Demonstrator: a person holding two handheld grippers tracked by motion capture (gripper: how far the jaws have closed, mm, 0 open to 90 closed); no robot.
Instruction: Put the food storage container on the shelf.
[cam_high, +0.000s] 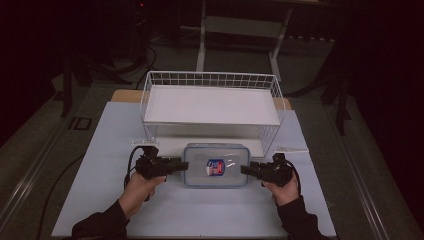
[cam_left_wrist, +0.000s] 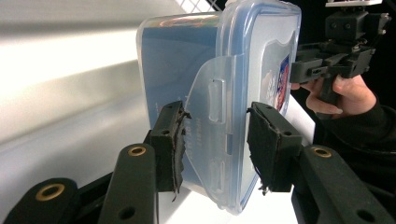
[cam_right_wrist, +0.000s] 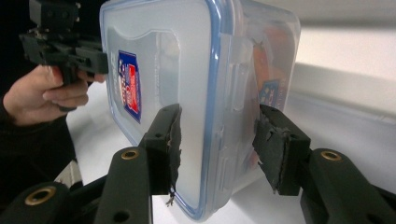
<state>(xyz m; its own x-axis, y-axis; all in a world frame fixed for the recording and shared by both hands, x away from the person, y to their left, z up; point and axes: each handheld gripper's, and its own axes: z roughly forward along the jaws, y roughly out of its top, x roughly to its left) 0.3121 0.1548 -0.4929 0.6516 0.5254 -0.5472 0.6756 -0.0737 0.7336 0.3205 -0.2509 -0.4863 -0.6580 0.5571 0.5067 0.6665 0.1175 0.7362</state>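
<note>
- The bench (cam_high: 200, 215) is the largest thing here, covered by a pale sheet; both tongs work just above it, near its middle and towards the person's side.
- A white wire rack (cam_high: 212, 102) with a flat white shelf stands on the bench beyond both tongs, its lower opening just behind the box between them.
- A clear plastic box (cam_high: 216, 165) with a blue-rimmed lid and a red and blue label on top lies flat on the bench, directly between the two tongs and just in front of the rack.
- The person's left hand (cam_high: 140, 190) and right hand (cam_high: 286, 190), in dark sleeves, come up from the near edge, each behind its own tongs.
- The left tongs (cam_high: 176, 165) point inward at the box's left short end. In the left gripper view the black pads (cam_left_wrist: 170, 140) stand on either side of the lid's clip flap (cam_left_wrist: 217, 135); the near pad touches the flap and the far one sits at the lid's rim, so the tongs are closed on that end of the box.
- The right tongs (cam_high: 248, 170) point inward at the opposite short end. In the right gripper view their pads (cam_right_wrist: 166, 140) straddle the box's edge: one lies against the lid, while the other stands slightly clear of the box wall, so these tongs are about half open and not gripping.
</note>
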